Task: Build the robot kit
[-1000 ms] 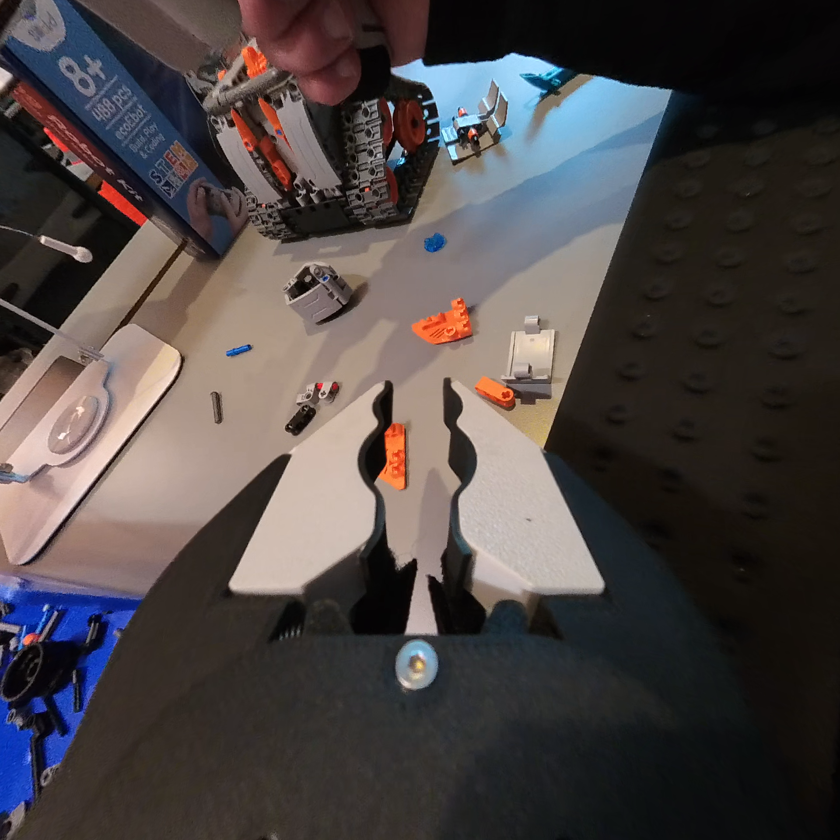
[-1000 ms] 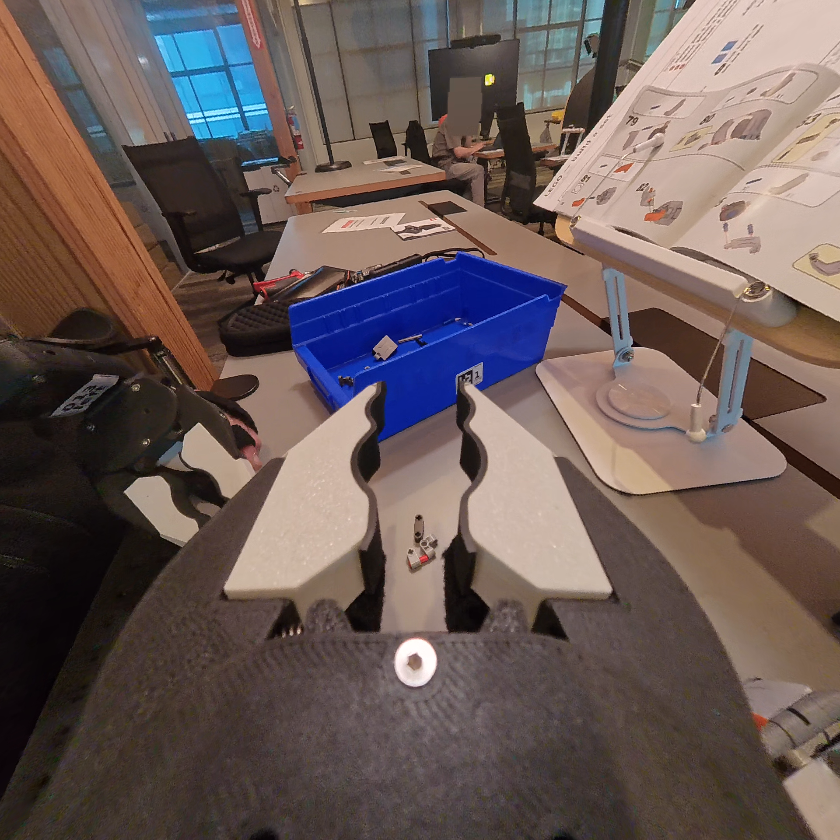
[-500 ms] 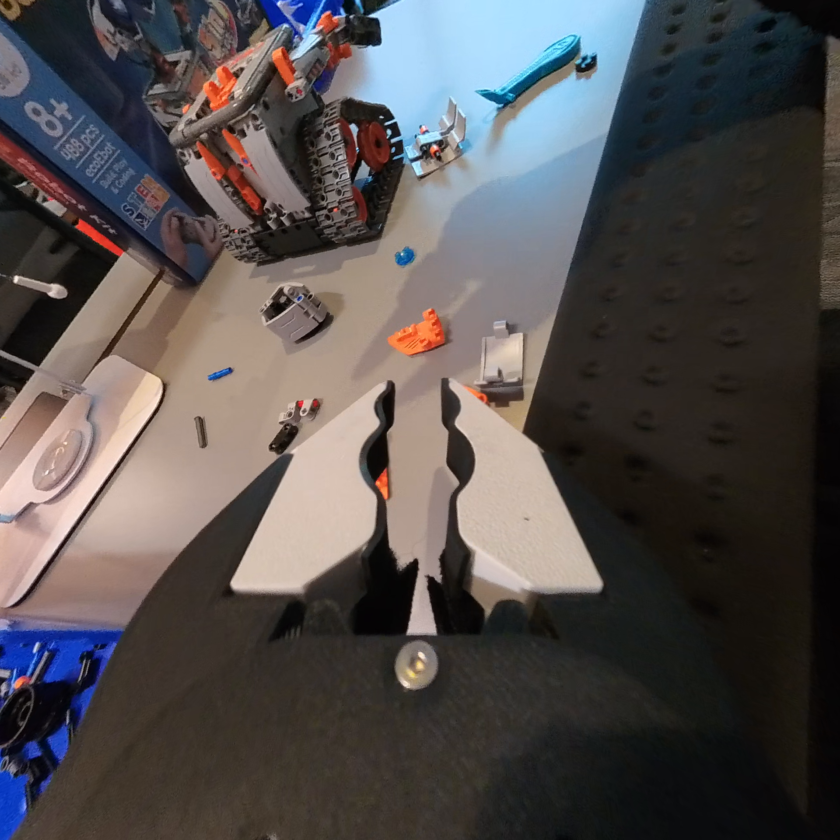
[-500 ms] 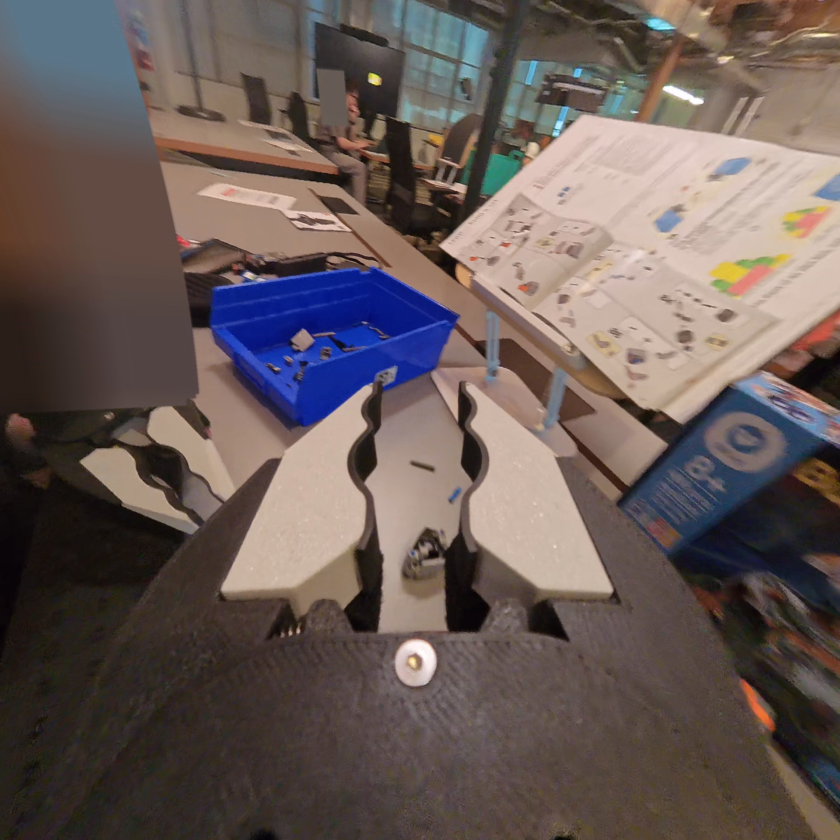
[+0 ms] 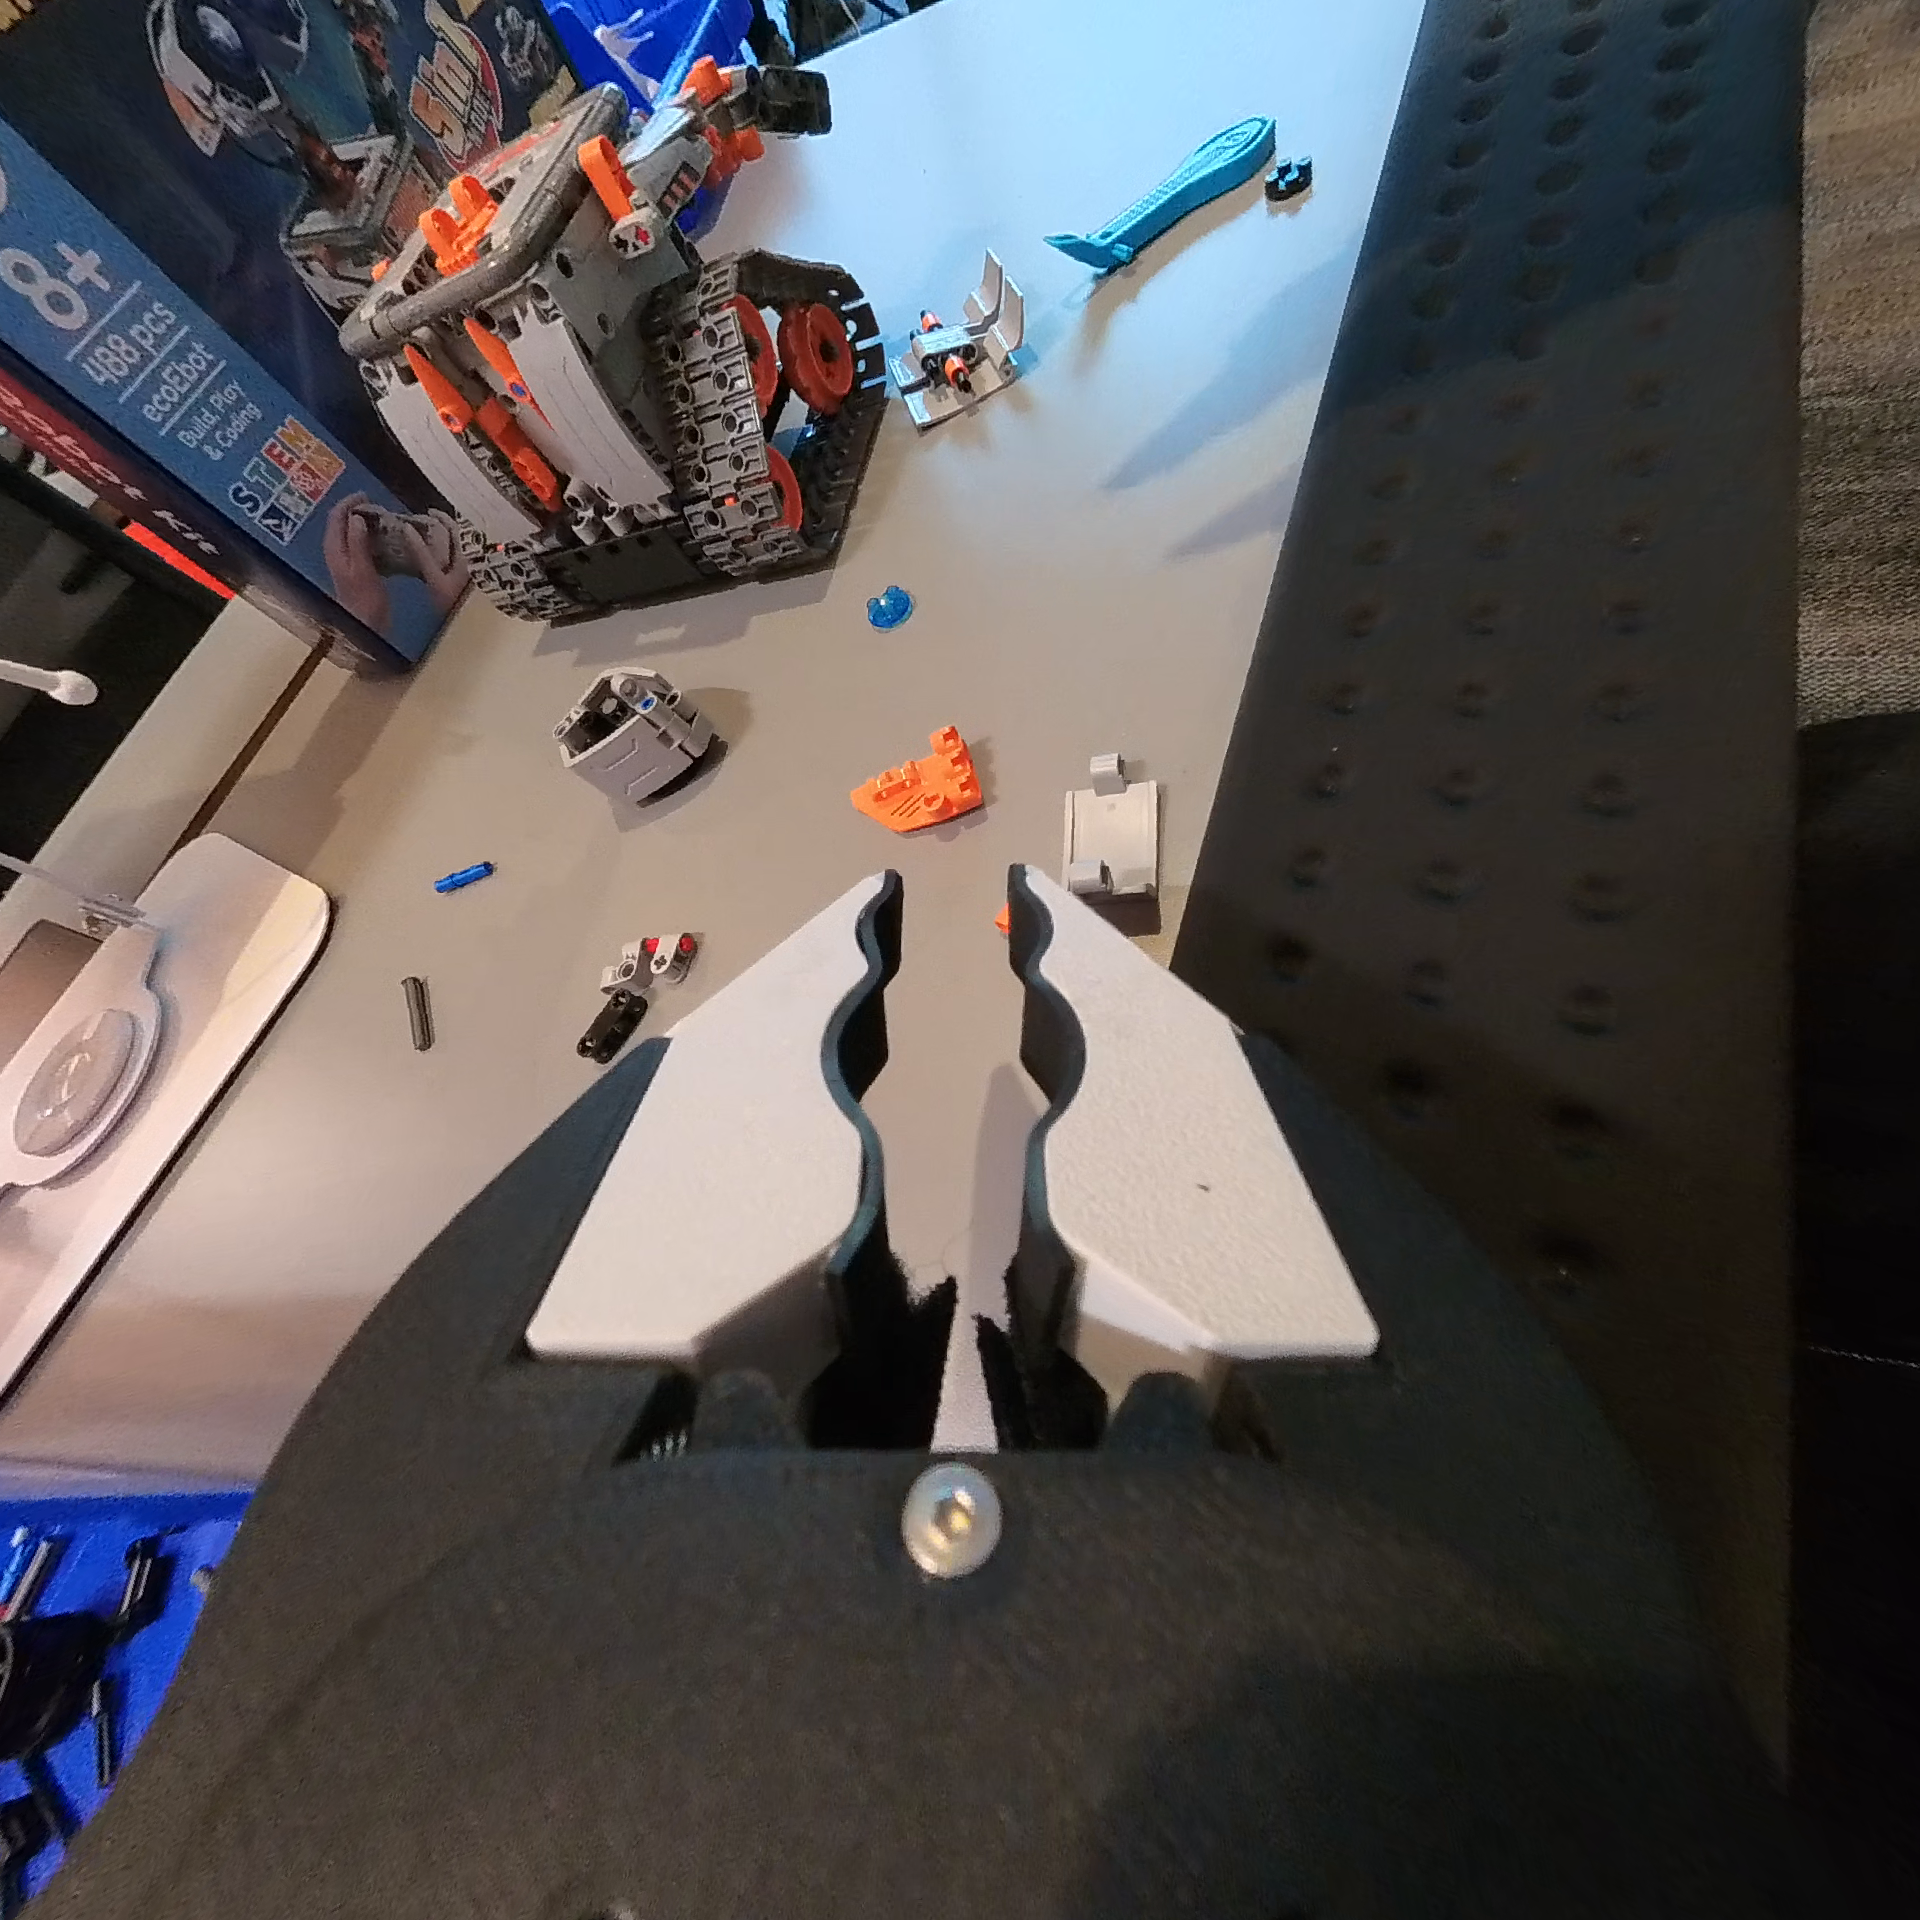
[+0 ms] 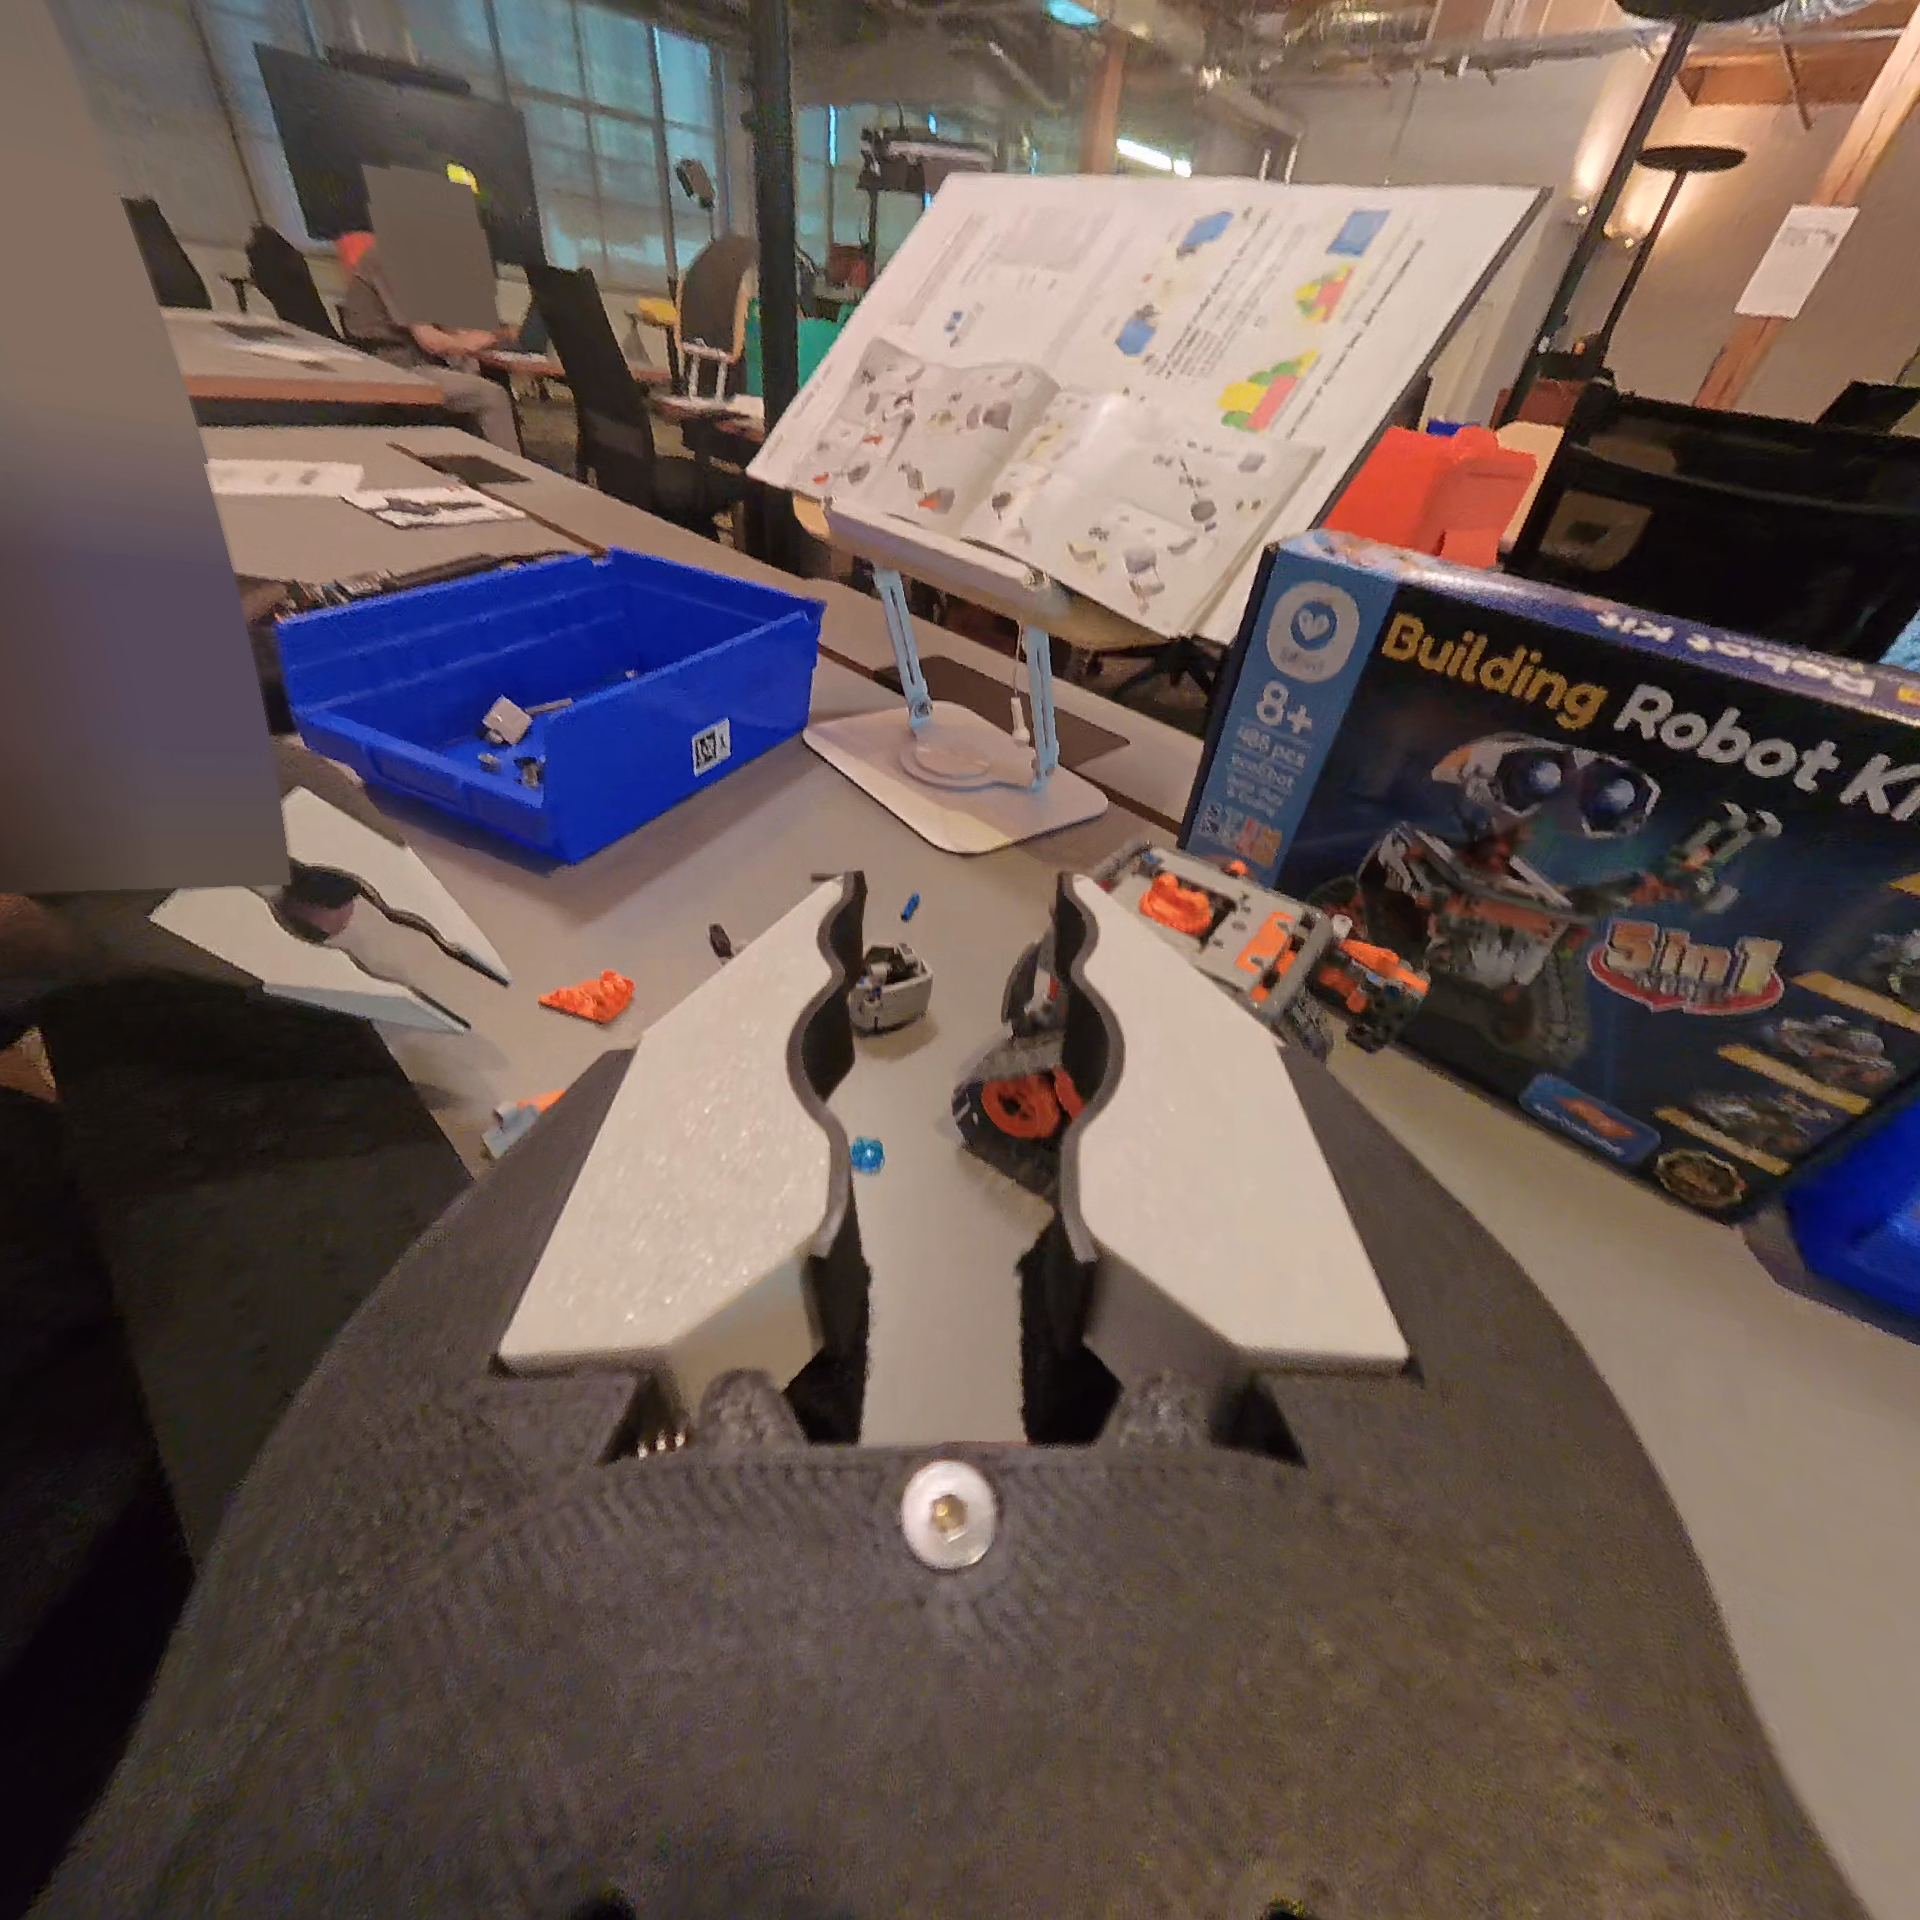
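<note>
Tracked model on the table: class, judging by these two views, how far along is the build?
Built: the tracked model stands with treads and orange wheels fitted. In hand: nothing; the left tongs and right tongs are open and empty. Left: loose on the table lie an orange wedge, a grey block, a grey panel and a blue pin.

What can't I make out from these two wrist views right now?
- Orange piece, left wrist view: mostly hidden behind the left tool; shape unclear.
- Tracked robot model, right wrist view: middle covered by a finger of the right tool.
- Blue bin, left wrist view: cut off by the corner; contents dark.
- Kit box, right wrist view: runs off the right edge, blurred.
- Small parts in the blue bin, right wrist view: too small to identify.
</note>
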